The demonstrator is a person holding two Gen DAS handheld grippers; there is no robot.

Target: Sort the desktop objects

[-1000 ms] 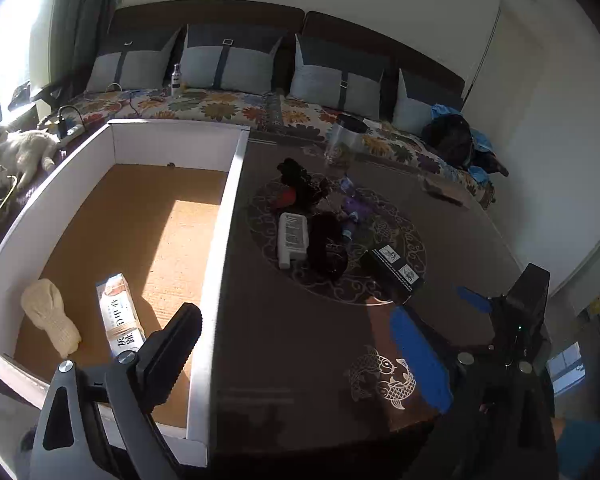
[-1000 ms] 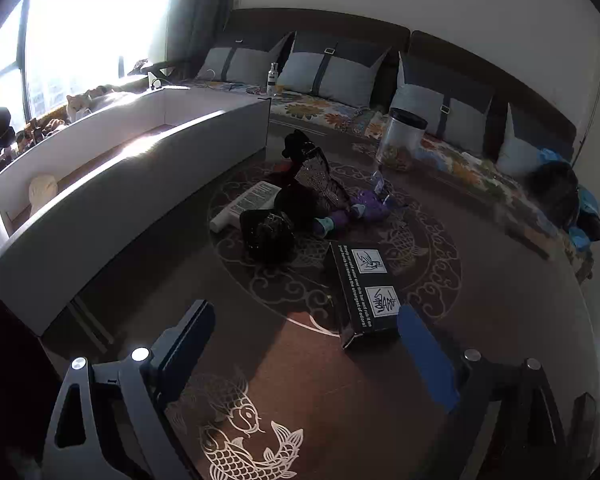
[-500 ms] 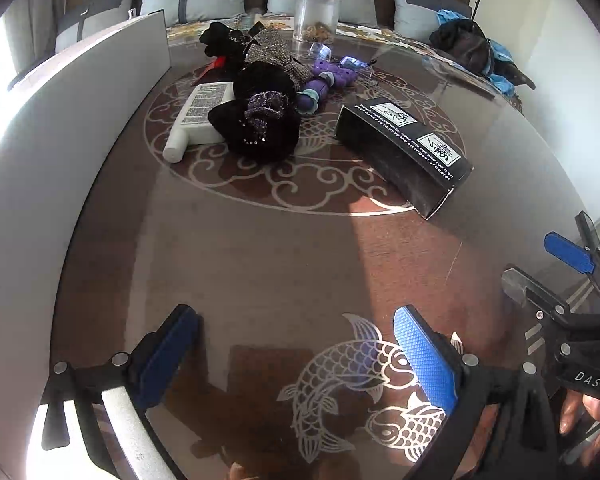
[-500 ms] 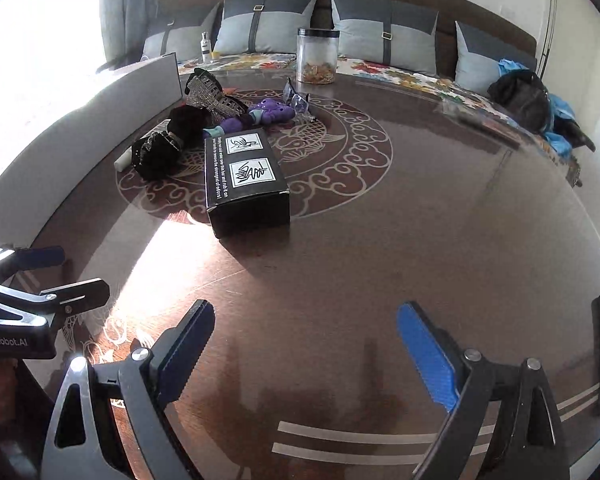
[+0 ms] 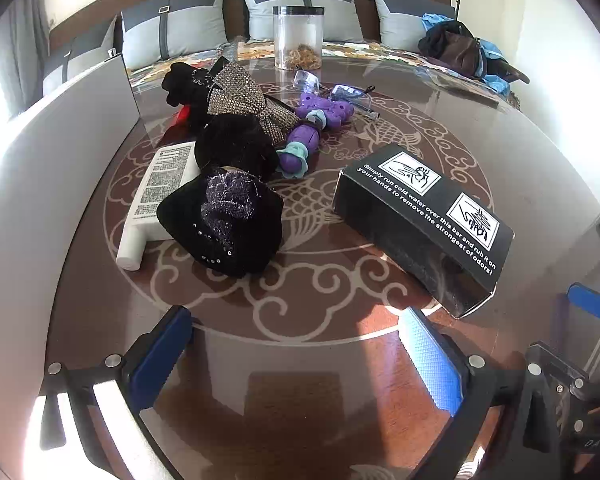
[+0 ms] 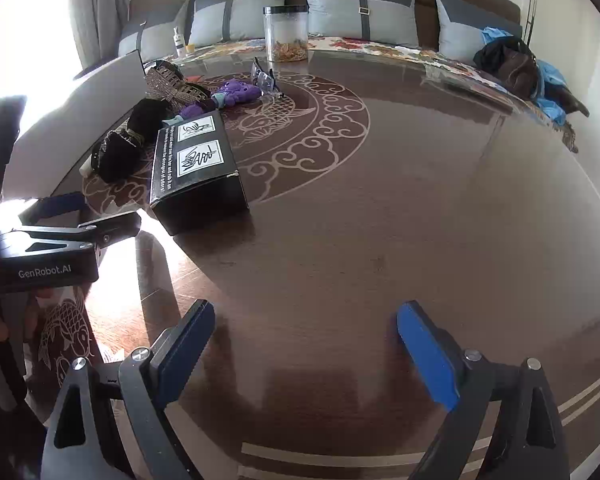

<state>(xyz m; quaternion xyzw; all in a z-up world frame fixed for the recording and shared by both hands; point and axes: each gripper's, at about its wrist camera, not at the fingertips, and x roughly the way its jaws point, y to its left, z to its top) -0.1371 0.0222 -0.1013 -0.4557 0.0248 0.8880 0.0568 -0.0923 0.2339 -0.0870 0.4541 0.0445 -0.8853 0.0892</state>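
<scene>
A pile of small objects lies on the round brown table (image 5: 300, 360): a black box with white print (image 5: 424, 220) (image 6: 194, 164), a black sequinned fabric piece (image 5: 224, 224), a white tube (image 5: 160, 196), a purple toy (image 5: 316, 128) (image 6: 236, 92), a glittery bow (image 5: 244, 96) and clear glasses (image 5: 340, 90). My left gripper (image 5: 296, 344) hangs open over bare table just short of the pile, nothing between its blue pads. My right gripper (image 6: 304, 336) is open too, over bare table to the right of the box.
The white wall of a large storage box (image 5: 40, 152) runs along the table's left side. A clear jar with a black lid (image 5: 299, 38) (image 6: 286, 34) stands at the far edge. Behind it is a sofa with grey cushions (image 6: 360, 8) and a heap of dark clothes (image 6: 516, 64).
The left view swung from over the white storage box to the table and came down close to the pile. The right gripper also sank and shifted to the right of the black box.
</scene>
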